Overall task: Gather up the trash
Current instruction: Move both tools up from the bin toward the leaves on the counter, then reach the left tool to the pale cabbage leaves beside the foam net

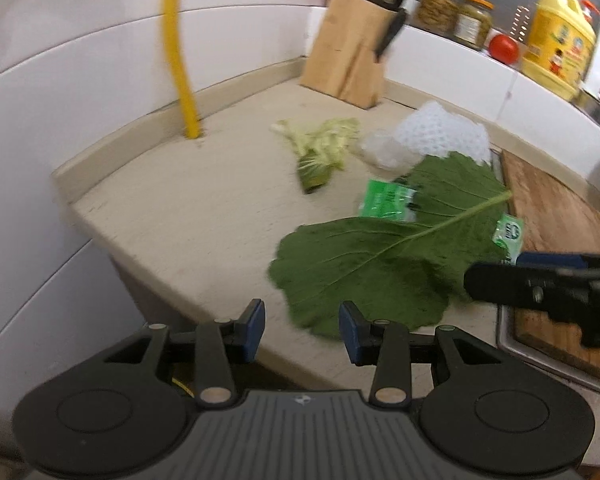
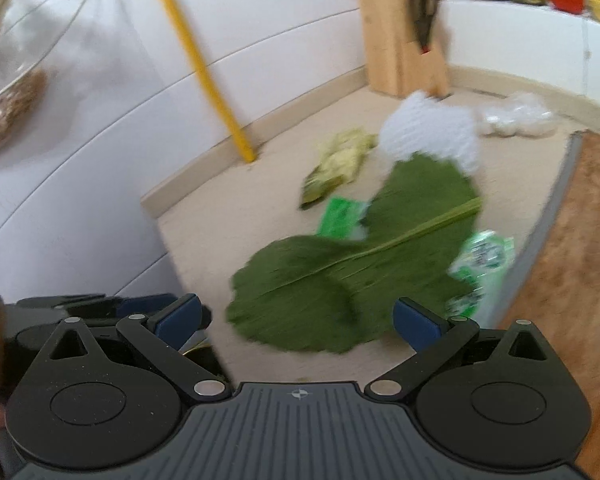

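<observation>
Hovering with nothing held, the left gripper (image 1: 302, 330) is partly spread and the right gripper (image 2: 298, 322) wide. Just ahead at 12 o'clock lies the leaf (image 2: 340, 276): light, floppy, easily torn. Pinch its thick stem.

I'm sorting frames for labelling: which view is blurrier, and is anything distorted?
Right wrist view: heavy motion blur smears the big leaf and green wrappers; only the right gripper is sharp. Left wrist view: milder blur, leaf veins readable, knife block soft. Both: fisheye bends the counter edge and wall seams.
</observation>
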A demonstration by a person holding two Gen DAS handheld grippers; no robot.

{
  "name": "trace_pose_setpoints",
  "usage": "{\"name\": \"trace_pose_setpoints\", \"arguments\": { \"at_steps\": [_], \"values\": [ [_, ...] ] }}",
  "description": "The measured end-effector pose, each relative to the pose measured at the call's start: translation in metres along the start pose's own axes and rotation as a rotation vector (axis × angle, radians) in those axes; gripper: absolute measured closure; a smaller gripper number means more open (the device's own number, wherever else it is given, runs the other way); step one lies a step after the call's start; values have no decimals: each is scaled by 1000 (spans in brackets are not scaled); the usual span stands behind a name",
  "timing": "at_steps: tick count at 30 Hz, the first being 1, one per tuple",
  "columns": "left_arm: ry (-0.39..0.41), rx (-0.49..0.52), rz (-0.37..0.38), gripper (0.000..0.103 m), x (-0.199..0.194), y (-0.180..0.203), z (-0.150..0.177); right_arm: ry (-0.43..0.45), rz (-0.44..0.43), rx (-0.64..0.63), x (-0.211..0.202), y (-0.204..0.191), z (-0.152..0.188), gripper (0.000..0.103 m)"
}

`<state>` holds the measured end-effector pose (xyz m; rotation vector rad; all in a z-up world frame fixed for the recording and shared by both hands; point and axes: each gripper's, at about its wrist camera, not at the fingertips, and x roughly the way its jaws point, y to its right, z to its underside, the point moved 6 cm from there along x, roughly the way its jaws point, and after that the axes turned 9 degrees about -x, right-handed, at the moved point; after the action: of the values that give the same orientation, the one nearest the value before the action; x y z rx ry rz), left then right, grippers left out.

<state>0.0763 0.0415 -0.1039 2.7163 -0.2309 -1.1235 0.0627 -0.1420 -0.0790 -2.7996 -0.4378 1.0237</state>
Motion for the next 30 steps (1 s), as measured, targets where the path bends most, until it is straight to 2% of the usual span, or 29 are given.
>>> {"name": "trace_pose_setpoints", "arguments": {
  "at_steps": [4, 8, 16, 20, 22, 26, 30],
  "values": [
    [2, 55, 35, 67, 6, 17, -6, 11, 41, 7, -5, 21, -4, 0],
    [8, 124, 62, 59, 13, 37, -13, 11, 64, 36, -6, 40, -6, 0],
    [18, 193, 87, 59, 29, 60, -30, 8, 61, 82, -1, 66, -9, 0],
    [-9, 244, 93, 59, 43, 70, -33, 9, 42, 109, 2, 80, -13, 0],
    [-15, 248, 86, 59, 47, 72, -34, 13, 43, 116, 4, 86, -16, 0],
    [-12, 212, 121, 58, 47, 73, -47, 41, 45, 109, 5, 97, -27, 0],
    [15, 185, 73, 58, 56, 65, -69, 85, 68, 81, 8, 111, -48, 0]
  ]
}}
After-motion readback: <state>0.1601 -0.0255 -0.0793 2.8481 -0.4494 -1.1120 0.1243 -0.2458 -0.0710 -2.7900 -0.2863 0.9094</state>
